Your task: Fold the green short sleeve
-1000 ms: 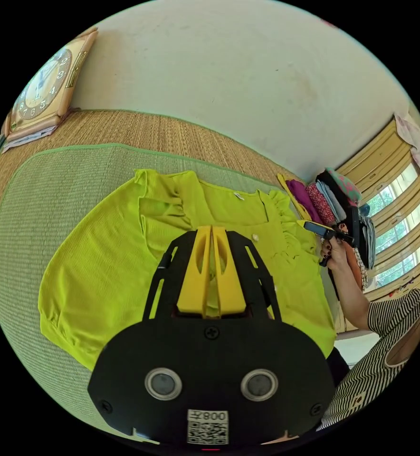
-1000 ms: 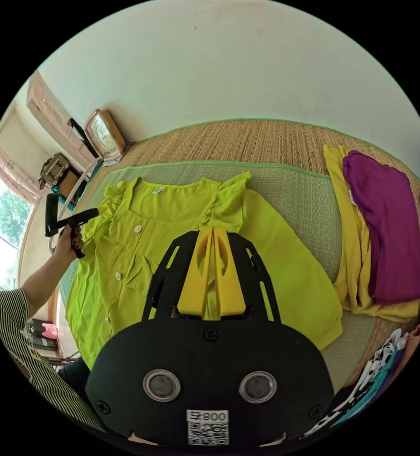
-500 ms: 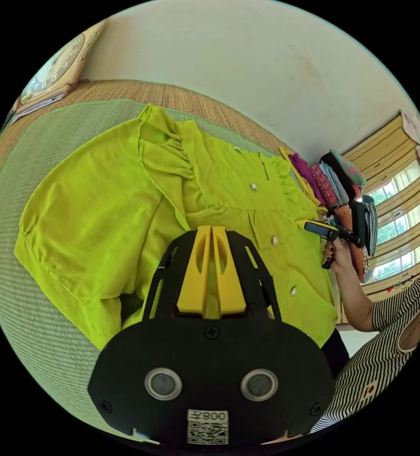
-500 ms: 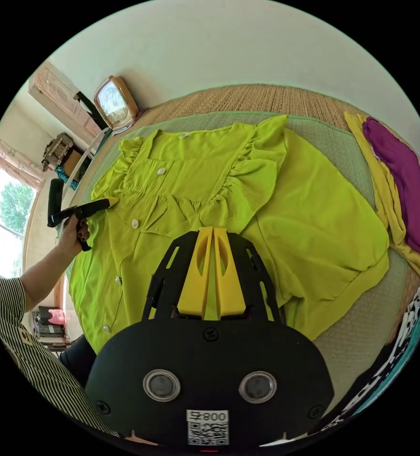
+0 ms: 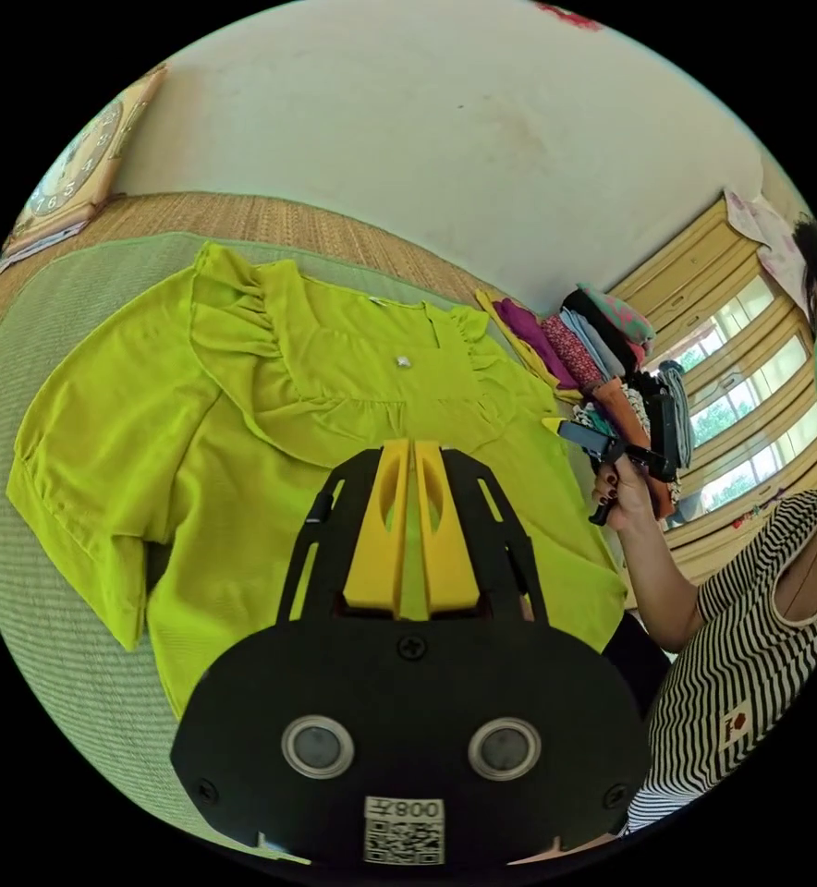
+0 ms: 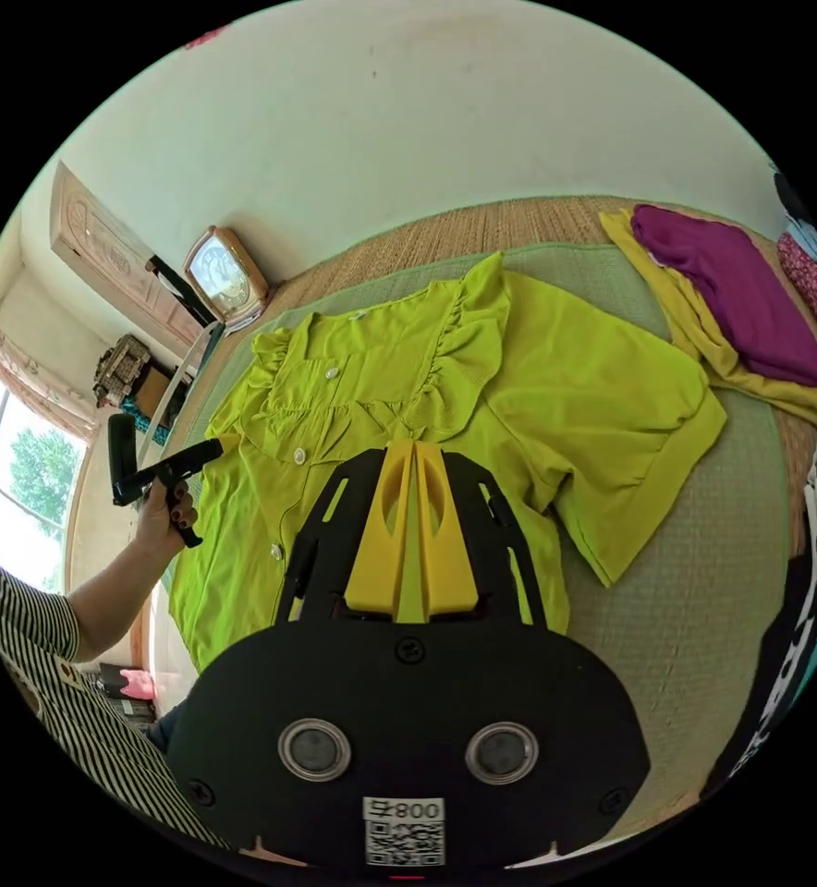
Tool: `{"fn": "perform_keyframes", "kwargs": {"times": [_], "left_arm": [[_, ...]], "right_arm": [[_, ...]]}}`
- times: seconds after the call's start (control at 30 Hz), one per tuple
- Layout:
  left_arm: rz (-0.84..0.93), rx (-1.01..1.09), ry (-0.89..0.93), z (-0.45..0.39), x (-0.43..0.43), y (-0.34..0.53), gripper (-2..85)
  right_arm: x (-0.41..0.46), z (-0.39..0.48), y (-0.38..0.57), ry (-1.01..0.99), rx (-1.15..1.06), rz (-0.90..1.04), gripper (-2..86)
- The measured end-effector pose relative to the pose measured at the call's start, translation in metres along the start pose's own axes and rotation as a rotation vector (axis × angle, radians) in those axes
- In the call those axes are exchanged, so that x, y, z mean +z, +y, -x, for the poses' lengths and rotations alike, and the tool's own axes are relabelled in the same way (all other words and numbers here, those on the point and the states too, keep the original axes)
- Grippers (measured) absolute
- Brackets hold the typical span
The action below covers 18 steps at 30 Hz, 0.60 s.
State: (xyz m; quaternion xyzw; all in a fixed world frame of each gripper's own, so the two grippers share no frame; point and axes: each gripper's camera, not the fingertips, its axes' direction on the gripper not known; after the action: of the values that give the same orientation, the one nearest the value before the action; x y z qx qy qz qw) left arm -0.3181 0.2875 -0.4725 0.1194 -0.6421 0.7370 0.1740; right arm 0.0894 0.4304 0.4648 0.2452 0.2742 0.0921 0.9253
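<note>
The green short-sleeve blouse point(image 5: 270, 407) lies spread front-up on a green mat, buttons and ruffled shoulders showing, both sleeves out to the sides point(image 6: 482, 388). My left gripper point(image 5: 412, 445) hovers over its lower front with the jaws together and no cloth between them. In the right gripper view, a hand holds that left gripper point(image 6: 164, 471) off the blouse's side edge. My right gripper point(image 6: 414, 445) hangs over the blouse's lower half, jaws together and holding nothing. From the left gripper view it appears as the right gripper point(image 5: 579, 434), past the far sleeve.
The green mat point(image 6: 704, 573) rests on a woven straw mat point(image 5: 270, 217) by a white wall. Yellow and purple garments point(image 6: 732, 286) lie beside the sleeve, near a stack of folded clothes point(image 5: 612, 342). A clock point(image 6: 219, 273) leans on the wall. A person's striped top point(image 5: 732, 665) is close.
Both cameras dipped close to the blouse half a second ago and have pulled back up. The blouse's sleeves now lie flatter. Both grippers' jaws stay together.
</note>
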Motion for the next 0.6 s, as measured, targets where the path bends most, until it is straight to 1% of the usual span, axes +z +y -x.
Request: {"fn": "perform_keyframes", "kwargs": {"times": [0.13,0.2,0.27,0.33,0.43,0.6], "left_arm": [[0.091,0.091,0.135,-0.029,0.059,-0.01,6.7],[0.123,0.149,0.181,-0.047,0.086,-0.02,7.6],[0.161,0.228,0.222,-0.071,0.124,-0.037,8.7],[0.178,0.287,0.265,-0.09,0.154,-0.052,9.0],[0.223,0.385,0.305,-0.125,0.206,-0.074,9.2],[0.307,0.544,0.307,-0.182,0.286,-0.096,9.5]], "right_arm": [[-0.049,-0.026,0.034,0.116,0.115,-0.175,6.7],[-0.06,-0.035,0.044,0.148,0.156,-0.213,8.1],[-0.061,-0.04,0.049,0.15,0.162,-0.198,9.6],[-0.057,-0.047,0.053,0.228,0.175,-0.141,9.8],[-0.054,-0.068,0.059,0.289,0.23,-0.085,9.5],[-0.035,-0.095,0.064,0.221,0.275,0.019,8.9]]}}
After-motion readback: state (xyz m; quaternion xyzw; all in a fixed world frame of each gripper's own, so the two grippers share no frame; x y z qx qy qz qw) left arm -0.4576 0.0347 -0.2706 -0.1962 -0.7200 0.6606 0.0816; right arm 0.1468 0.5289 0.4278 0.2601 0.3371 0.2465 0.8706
